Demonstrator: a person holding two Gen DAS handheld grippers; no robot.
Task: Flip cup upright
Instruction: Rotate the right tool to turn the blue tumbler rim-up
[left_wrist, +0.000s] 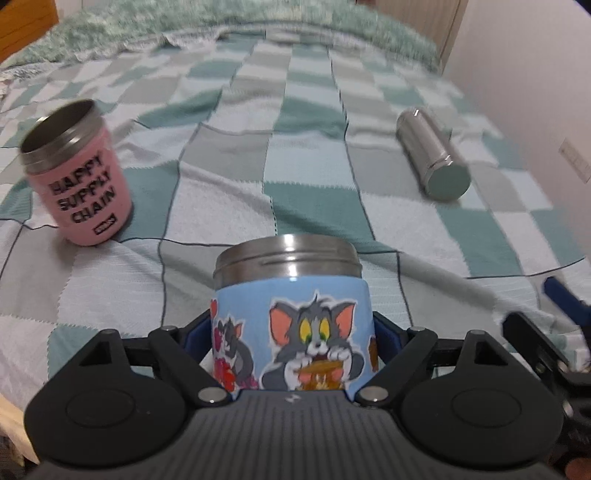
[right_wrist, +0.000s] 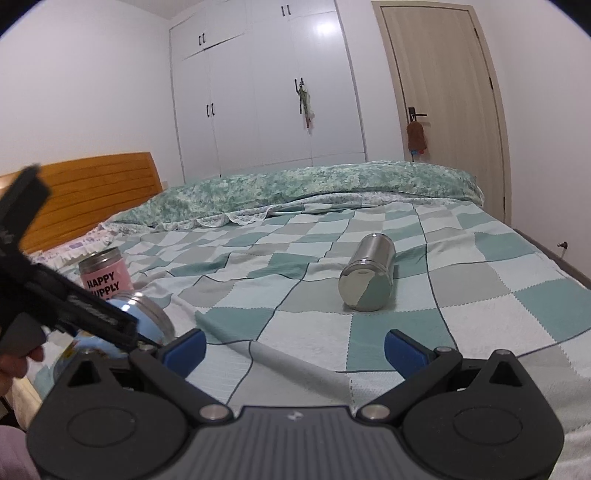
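My left gripper (left_wrist: 293, 338) is shut on a blue cartoon cup (left_wrist: 291, 325) with a steel rim, held mouth up in the left wrist view. From the right wrist view the same blue cup (right_wrist: 147, 314) looks tilted, with the left gripper's black body across it. A pink cup (left_wrist: 75, 173) reading "HAPPY SUPPLY CHAIN" stands mouth up on the bed at the left; it also shows in the right wrist view (right_wrist: 107, 275). A steel cup (left_wrist: 430, 157) lies on its side at the right, also in the right wrist view (right_wrist: 369, 277). My right gripper (right_wrist: 295, 349) is open and empty above the blanket.
The checkered teal blanket (right_wrist: 480, 295) covers the bed, with folds near the middle. A green quilt (right_wrist: 295, 188) lies along the far side. A wooden headboard (right_wrist: 92, 184) is at the left, a wall close on the right, wardrobe and door behind.
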